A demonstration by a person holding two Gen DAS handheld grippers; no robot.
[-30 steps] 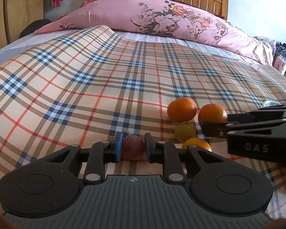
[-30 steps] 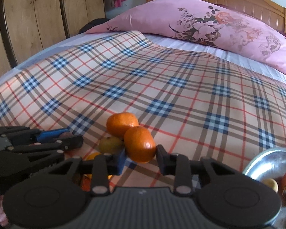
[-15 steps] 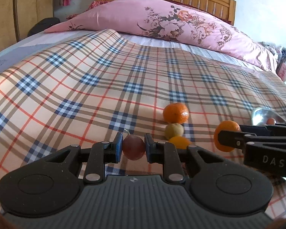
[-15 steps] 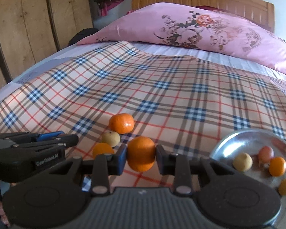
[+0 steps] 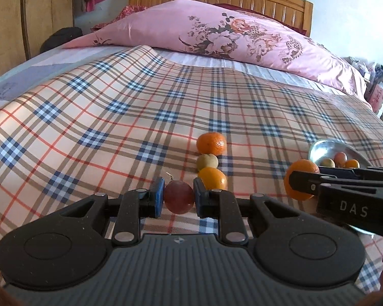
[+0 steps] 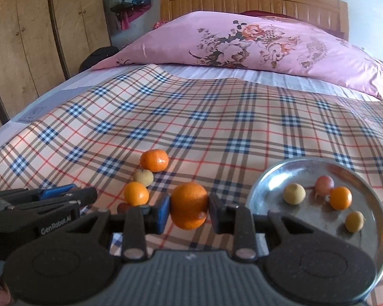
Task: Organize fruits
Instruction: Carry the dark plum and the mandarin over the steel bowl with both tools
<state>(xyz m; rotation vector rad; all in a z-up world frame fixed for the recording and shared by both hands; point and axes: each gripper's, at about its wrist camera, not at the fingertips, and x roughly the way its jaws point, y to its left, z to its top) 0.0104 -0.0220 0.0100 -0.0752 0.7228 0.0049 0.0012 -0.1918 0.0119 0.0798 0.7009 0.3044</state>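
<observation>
The left gripper (image 5: 178,197) clamps a grape (image 5: 179,197). The right gripper (image 6: 189,207) clamps an orange (image 6: 189,205) beside the plate (image 6: 370,244), which holds four small fruits.

Plaid sheet (image 6: 217,117): woven cloth, matt, softly creased. Pillow (image 6: 255,40), upper centre: pink floral fabric with slight satin sheen. Headboard (image 6: 242,2), top: varnished wood, ribbed. Wardrobe (image 6: 38,33), upper left: smooth wood panels. Plate (image 6: 268,181), lower right: polished metal, mirror-like. Gripper bodies, bottom of both views: matt black plastic, ribbed, with blue pads (image 5: 158,196). Orange (image 6: 189,205): finely dimpled, faintly glossy skin.
</observation>
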